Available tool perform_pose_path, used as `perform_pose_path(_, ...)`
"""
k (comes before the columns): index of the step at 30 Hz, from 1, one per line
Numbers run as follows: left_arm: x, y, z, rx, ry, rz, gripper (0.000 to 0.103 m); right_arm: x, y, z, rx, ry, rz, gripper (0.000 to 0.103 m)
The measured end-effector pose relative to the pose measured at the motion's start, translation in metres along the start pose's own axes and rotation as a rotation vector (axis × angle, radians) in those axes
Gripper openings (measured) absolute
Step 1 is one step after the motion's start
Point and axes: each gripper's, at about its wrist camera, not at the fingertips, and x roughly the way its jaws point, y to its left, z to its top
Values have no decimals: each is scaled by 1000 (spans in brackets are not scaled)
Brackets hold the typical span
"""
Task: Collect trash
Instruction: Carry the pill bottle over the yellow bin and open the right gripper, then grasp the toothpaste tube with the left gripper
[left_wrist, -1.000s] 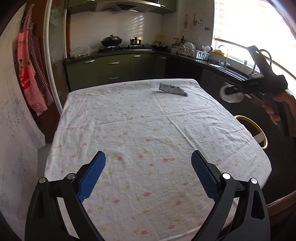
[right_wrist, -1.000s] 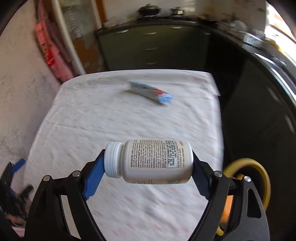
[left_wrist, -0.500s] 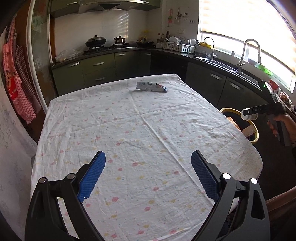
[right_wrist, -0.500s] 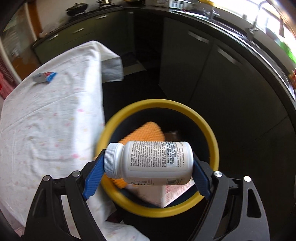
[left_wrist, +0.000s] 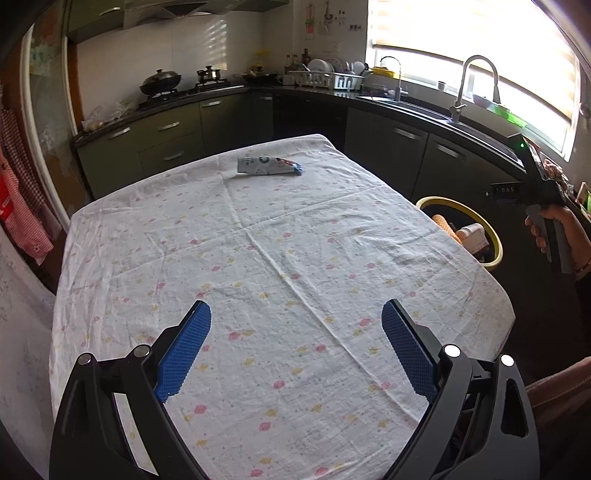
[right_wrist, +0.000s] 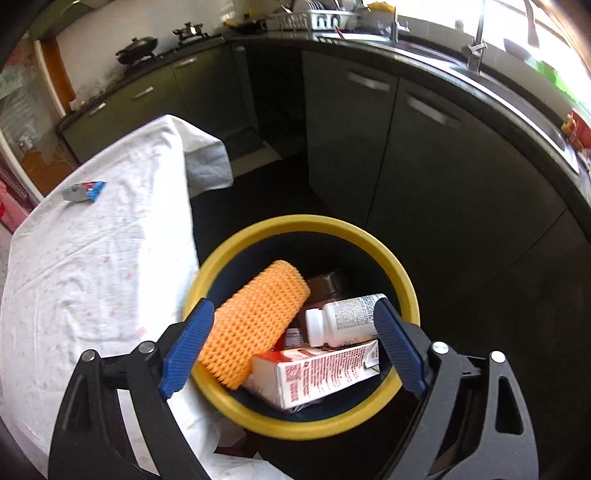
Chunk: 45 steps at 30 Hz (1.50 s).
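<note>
My right gripper (right_wrist: 293, 349) is open and empty above the yellow-rimmed trash bin (right_wrist: 306, 227). The white pill bottle (right_wrist: 345, 319) lies inside the bin, next to an orange knobbly sponge (right_wrist: 255, 325) and a red-and-white carton (right_wrist: 317, 371). The bin (left_wrist: 491, 236) also shows in the left wrist view beside the table's right edge, with the right gripper's body (left_wrist: 541, 188) over it. A squeezed tube (left_wrist: 267, 165) lies at the far end of the table; it also shows in the right wrist view (right_wrist: 83, 191). My left gripper (left_wrist: 295, 349) is open and empty over the near part of the tablecloth (left_wrist: 258, 266).
Dark kitchen cabinets (left_wrist: 388, 144) and a counter with a sink tap (left_wrist: 476, 81) run behind and right of the table. A stove with a wok (left_wrist: 162, 79) is at the back. Red checked cloths (left_wrist: 18, 206) hang at the left.
My right gripper has opened and let go of the white pill bottle, which now lies in the bin. The left gripper's view has swung slightly; it stays open.
</note>
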Motion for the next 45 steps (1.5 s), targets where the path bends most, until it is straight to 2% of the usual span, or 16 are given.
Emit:
perform_pose_path(8,20,14,39,48,9,-17,93,-19,51,1,-94,-32,88,86)
perform_pose_path(12,43,17,68,119,10,-39,93,-20,66,6,-146,-29,83,87)
perform_pose_path(15,63,21,88,129,24,-61,93,-17,67,8,-157,-19,87,87)
perform_pose_path(18,88,28,108,125,44,-117,92,-9,67,9,-164,2,88,88)
perform_pose_path(21,110,31,126,156,43,-133,92,0,66,10,-164,22,88,88)
perform_pose_path(26,153,41,163,194,46,-207,92,15,67,16,-168,44,95,88)
perform_pose_path(33,216,40,214,344,31,-264,92,34,71,29,-187,73,96,88)
perform_pose_path(35,232,40,224,374,39,-277,89,40,72,32,-189,83,98,88)
perform_pose_path(39,269,43,235,429,88,-299,78,54,75,37,-196,109,95,88)
perform_pose_path(45,305,50,232,464,165,-323,78,66,83,41,-216,138,96,88)
